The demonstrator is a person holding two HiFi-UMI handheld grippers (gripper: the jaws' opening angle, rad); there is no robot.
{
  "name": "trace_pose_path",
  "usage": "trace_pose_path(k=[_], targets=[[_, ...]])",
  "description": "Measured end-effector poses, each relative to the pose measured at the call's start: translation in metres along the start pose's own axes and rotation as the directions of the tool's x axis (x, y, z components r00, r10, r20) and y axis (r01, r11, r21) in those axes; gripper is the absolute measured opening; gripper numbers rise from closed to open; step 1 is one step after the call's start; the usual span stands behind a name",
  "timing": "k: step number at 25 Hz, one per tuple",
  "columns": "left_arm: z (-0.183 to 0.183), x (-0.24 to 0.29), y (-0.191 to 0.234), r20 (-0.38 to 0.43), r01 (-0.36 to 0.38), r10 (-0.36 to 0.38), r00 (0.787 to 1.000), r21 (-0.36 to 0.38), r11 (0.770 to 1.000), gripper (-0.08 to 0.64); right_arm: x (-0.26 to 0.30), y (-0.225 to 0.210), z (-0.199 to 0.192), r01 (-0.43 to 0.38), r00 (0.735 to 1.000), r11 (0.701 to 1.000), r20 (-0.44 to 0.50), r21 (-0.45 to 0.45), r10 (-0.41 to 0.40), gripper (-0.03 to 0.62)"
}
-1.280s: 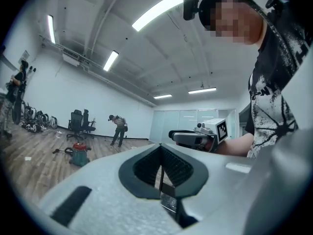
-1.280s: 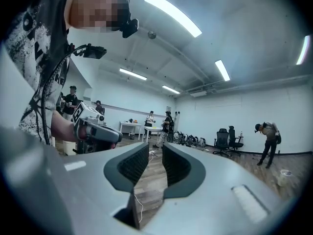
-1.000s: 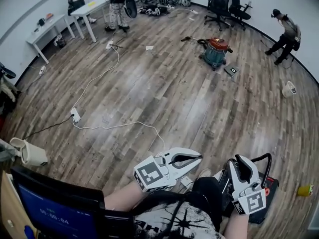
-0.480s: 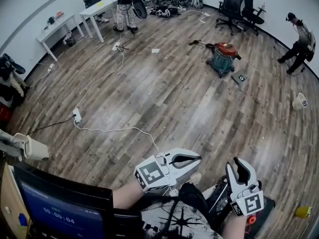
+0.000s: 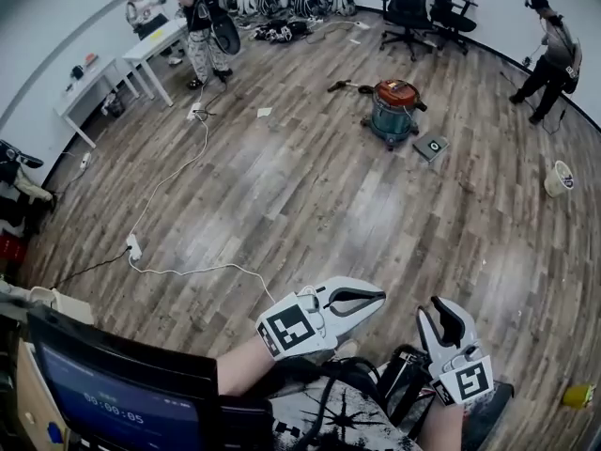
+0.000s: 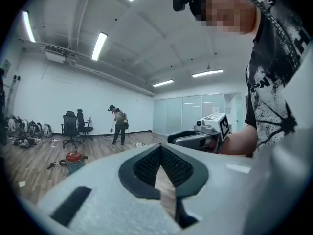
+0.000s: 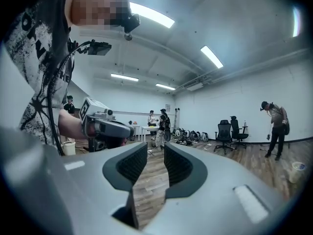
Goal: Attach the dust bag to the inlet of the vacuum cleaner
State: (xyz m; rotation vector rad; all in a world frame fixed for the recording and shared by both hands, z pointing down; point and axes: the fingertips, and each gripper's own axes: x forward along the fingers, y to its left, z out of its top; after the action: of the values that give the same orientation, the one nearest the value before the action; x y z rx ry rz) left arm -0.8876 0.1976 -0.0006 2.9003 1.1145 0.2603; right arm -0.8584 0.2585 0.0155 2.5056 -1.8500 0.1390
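Near the lower edge of the head view, well apart from the vacuum cleaner point(image 5: 392, 111), we hold both grippers about level, pointing out over the wood floor point(image 5: 310, 195).

Left gripper point(image 5: 379, 297): jaws shut tip to tip, nothing between them.

Right gripper point(image 5: 434, 310): jaws narrowly apart, nothing held.

The vacuum cleaner stands upright with a teal drum and a red-orange lid. A dark hose point(image 5: 344, 85) trails from its far side. A flat dark item point(image 5: 432, 147) lies just beside it; we cannot tell whether this is the dust bag.

Beyond the vacuum cleaner are office chairs point(image 5: 410, 7). To its right a person point(image 5: 549, 54) stands bent over. Well to its left runs a white cable point(image 5: 185, 158).
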Motion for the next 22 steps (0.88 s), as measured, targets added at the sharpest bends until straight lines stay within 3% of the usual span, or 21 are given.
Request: trace_pose_path(k=[10, 16, 22], targets=[[0.013, 0.055, 0.039, -0.016, 0.024, -0.025, 1.000, -0.019, 1.000, -0.003, -0.009, -0.067, 0.002, 0.067, 0.997, 0.997, 0.022, 0.029, -0.068, 0.115], [0.012, 0.089, 0.082, 0.002, 0.110, -0.110, 0.994, -0.009, 0.994, -0.003, 0.010, -0.109, 0.003, 0.153, 0.988, 0.988, 0.016, 0.005, -0.153, 0.115], [0.029, 0.119, 0.160, 0.028, 0.219, -0.220, 0.975, 0.048, 0.975, -0.003, 0.069, -0.160, 0.014, 0.251, 0.968, 0.967, 0.001, -0.031, -0.251, 0.114]])
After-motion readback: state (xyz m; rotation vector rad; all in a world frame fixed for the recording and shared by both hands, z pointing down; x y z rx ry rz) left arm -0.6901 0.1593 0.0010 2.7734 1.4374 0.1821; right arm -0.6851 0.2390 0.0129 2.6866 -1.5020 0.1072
